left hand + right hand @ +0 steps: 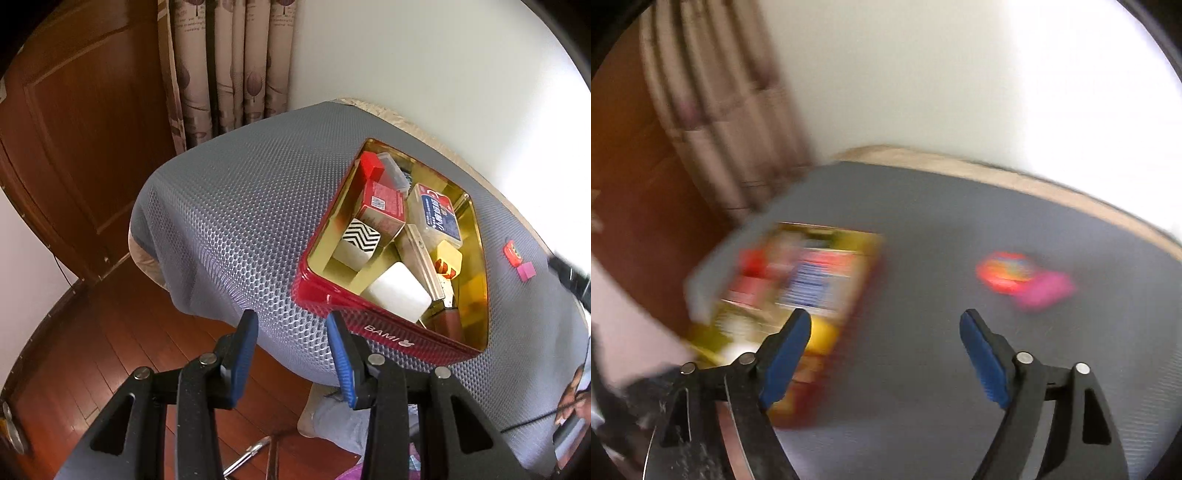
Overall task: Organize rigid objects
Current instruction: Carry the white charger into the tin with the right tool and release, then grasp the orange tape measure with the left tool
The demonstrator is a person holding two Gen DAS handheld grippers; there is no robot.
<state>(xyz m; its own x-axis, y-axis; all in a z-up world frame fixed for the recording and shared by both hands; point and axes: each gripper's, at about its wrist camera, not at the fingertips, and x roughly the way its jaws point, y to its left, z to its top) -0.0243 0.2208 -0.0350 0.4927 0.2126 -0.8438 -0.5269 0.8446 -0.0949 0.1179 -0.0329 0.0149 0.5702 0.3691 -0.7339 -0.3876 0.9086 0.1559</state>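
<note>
A red tin (376,325) with a gold inside sits on the grey mesh-covered table (236,229). It holds several small boxes, among them a zigzag-patterned box (360,236), a white block (397,291) and a red box (382,205). A small red object (511,253) and a pink block (526,271) lie on the table right of the tin. My left gripper (293,325) is open and empty at the tin's near-left corner. My right gripper (886,325) is open and empty above the table; its view is blurred, with the tin (798,295) left and the red object (1006,271) and pink block (1043,290) ahead right.
A wooden door (74,129) and patterned curtain (229,62) stand behind the table's left side. A white wall (424,62) runs along the back. Wooden floor (110,343) lies below the table's near edge.
</note>
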